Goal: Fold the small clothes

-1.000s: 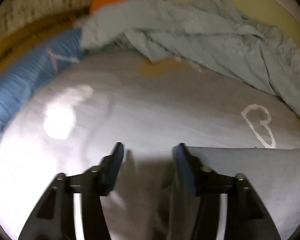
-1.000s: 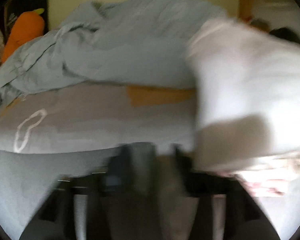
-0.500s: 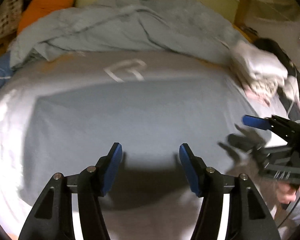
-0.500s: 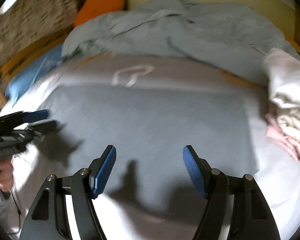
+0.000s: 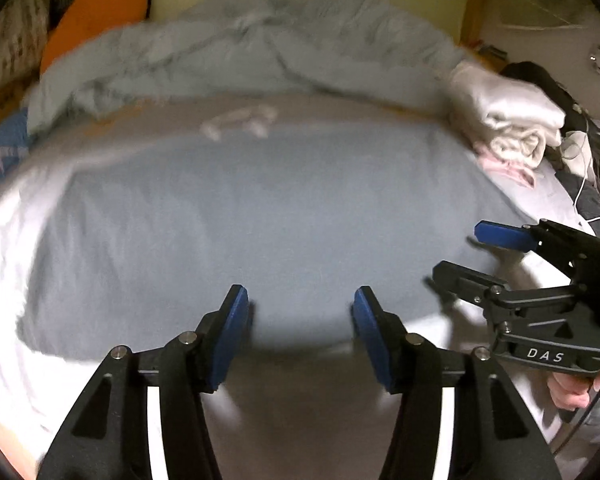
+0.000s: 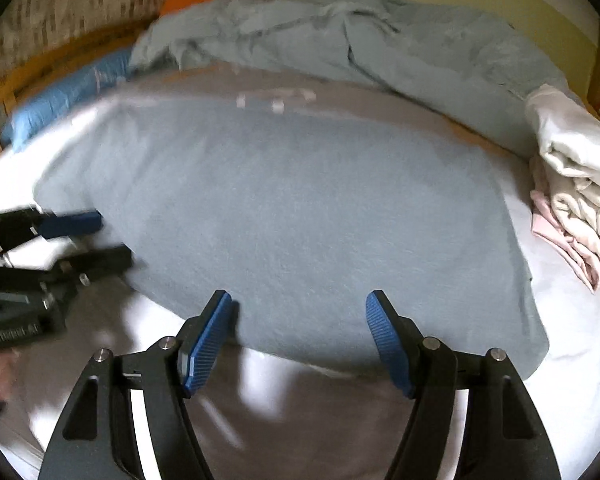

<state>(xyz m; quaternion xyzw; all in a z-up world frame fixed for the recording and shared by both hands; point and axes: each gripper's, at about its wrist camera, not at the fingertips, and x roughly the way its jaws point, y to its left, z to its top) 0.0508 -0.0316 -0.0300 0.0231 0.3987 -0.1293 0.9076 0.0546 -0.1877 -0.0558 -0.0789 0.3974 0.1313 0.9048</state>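
Observation:
A grey-blue garment [image 5: 260, 220] lies spread flat on the white bed sheet [image 5: 4, 280]; it also shows in the right wrist view [image 6: 300, 208]. My left gripper [image 5: 300, 304] is open and empty, just above the garment's near edge. My right gripper [image 6: 300, 312] is open and empty, over the near edge further right. The right gripper shows side-on in the left wrist view [image 5: 464, 252], the left gripper in the right wrist view [image 6: 108, 236].
A pile of white and pink folded clothes [image 5: 508, 120] [image 6: 576, 192] sits at the right. A crumpled light-blue duvet [image 5: 260, 48] lies behind, with an orange carrot plush [image 5: 96, 8] and a blue pillow [image 6: 68, 92] at the back left.
Both grippers have pulled back from the garment, which now lies spread flat. In the last half second the views shifted slightly; both grippers stay open.

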